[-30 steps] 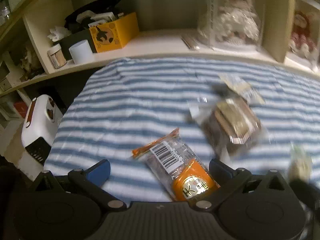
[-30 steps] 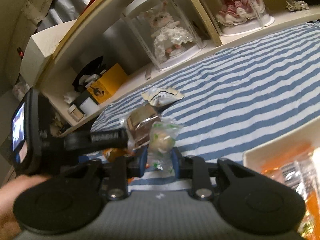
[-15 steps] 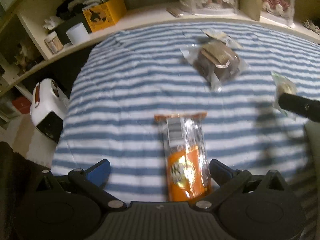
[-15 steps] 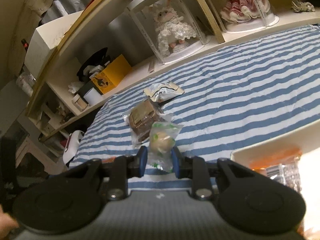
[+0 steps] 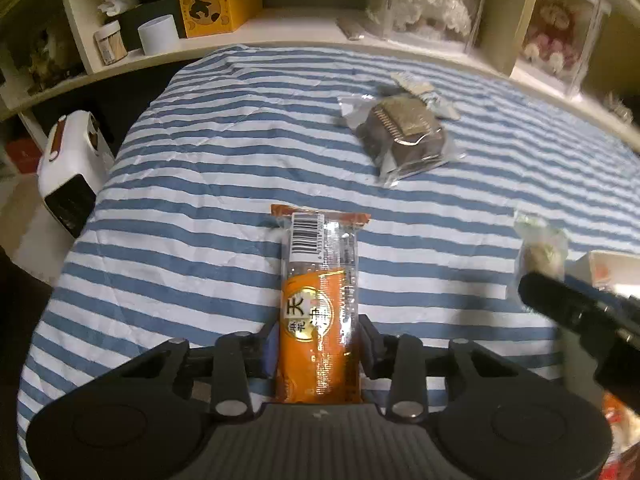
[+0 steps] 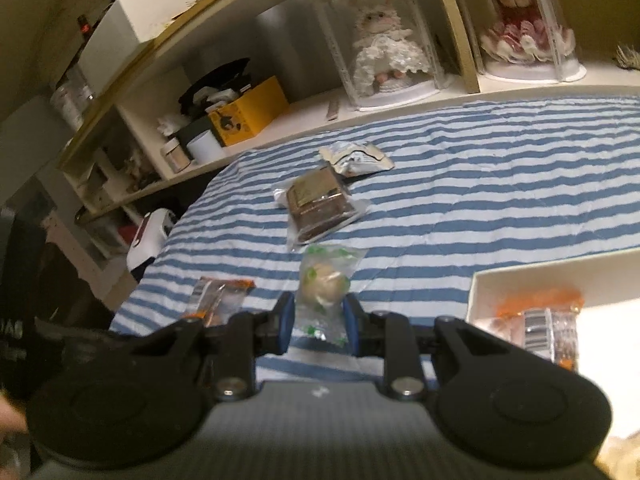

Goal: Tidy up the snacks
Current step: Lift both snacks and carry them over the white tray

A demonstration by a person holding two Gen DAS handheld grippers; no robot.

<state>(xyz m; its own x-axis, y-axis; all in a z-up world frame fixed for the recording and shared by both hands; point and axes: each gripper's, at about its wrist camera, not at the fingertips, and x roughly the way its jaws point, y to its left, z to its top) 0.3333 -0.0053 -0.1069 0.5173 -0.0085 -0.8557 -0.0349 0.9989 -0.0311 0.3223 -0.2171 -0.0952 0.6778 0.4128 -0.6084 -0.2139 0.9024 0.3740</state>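
Note:
An orange snack packet (image 5: 318,280) with a barcode lies lengthwise on the striped bedspread (image 5: 224,140), and my left gripper (image 5: 318,332) is shut on its near end. My right gripper (image 6: 318,320) is shut on a clear packet holding a pale round bun (image 6: 324,280), lifted a little off the cover. The left wrist view shows that bun packet (image 5: 540,244) at the right, above the dark right gripper. A brown cake in clear wrap (image 5: 404,132) and a silver packet (image 6: 356,158) lie further back. A white box (image 6: 552,276) at the near right holds orange packets (image 6: 548,320).
Behind the bed runs a shelf with a yellow box (image 5: 218,4), a white cup (image 5: 158,34) and clear cases with dolls (image 6: 384,52). A white appliance (image 5: 72,168) stands on the floor past the bed's left edge.
My left gripper's jaws, wide apart before, have shut on the orange packet, which now lies straight between them. My right gripper has shifted and rolled with the bun packet; the white box shows more.

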